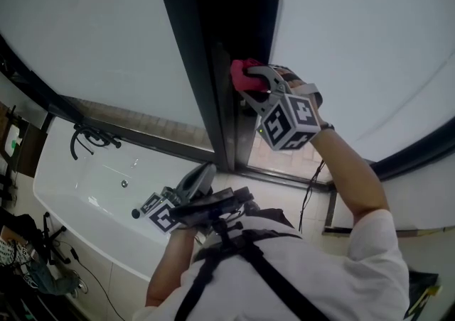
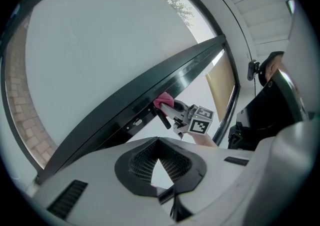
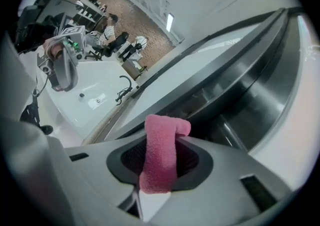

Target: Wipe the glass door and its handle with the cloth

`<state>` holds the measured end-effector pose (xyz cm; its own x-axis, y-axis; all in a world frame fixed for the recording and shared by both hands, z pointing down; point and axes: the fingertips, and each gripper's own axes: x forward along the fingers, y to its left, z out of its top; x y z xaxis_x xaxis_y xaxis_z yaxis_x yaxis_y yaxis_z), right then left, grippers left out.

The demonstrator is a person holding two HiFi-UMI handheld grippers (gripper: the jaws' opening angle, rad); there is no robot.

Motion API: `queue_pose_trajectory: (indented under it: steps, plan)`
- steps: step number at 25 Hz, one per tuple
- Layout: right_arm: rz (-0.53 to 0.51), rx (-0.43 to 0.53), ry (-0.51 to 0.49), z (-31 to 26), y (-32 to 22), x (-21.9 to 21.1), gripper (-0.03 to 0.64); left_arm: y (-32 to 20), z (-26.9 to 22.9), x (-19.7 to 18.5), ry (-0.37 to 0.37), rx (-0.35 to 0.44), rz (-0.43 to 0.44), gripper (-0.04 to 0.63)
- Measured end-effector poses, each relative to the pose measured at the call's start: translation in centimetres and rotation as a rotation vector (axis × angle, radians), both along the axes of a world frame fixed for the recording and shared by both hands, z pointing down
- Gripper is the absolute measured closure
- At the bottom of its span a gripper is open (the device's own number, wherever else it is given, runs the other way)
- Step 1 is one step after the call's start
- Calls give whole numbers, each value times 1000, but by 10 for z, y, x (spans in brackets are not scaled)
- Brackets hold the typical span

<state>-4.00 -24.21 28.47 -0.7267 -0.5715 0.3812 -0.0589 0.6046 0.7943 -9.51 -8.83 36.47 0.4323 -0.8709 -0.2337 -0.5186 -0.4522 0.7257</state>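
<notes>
My right gripper [image 1: 247, 82] is raised and shut on a pink cloth [image 1: 243, 71], which presses against the dark vertical frame [image 1: 206, 64] between the two pale glass panes [image 1: 99, 35] of the door. In the right gripper view the cloth [image 3: 160, 155] hangs folded between the jaws, close to the frame's dark channel [image 3: 240, 100]. The left gripper view shows the cloth [image 2: 163, 101] on the frame beside a small lock plate [image 2: 136, 120]. My left gripper [image 1: 202, 174] hangs low by the person's waist, jaws together, holding nothing. The handle itself is hard to make out.
A white bathtub [image 1: 78, 192] with a black tap [image 1: 89, 138] stands below the left pane. A black cable [image 1: 309, 195] hangs near the door's foot. Dark clutter [image 1: 28, 256] lies on the floor at the lower left.
</notes>
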Motion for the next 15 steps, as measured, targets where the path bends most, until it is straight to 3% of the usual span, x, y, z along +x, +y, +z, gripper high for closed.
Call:
queue_pose_trajectory:
  steps: [4, 15]
  plan:
    - [17, -81, -50, -2, 1, 4, 506, 0, 1, 0, -1, -7, -4, 603]
    - [60, -33, -36, 2, 14, 37, 506, 3, 2, 1, -2, -16, -5, 603]
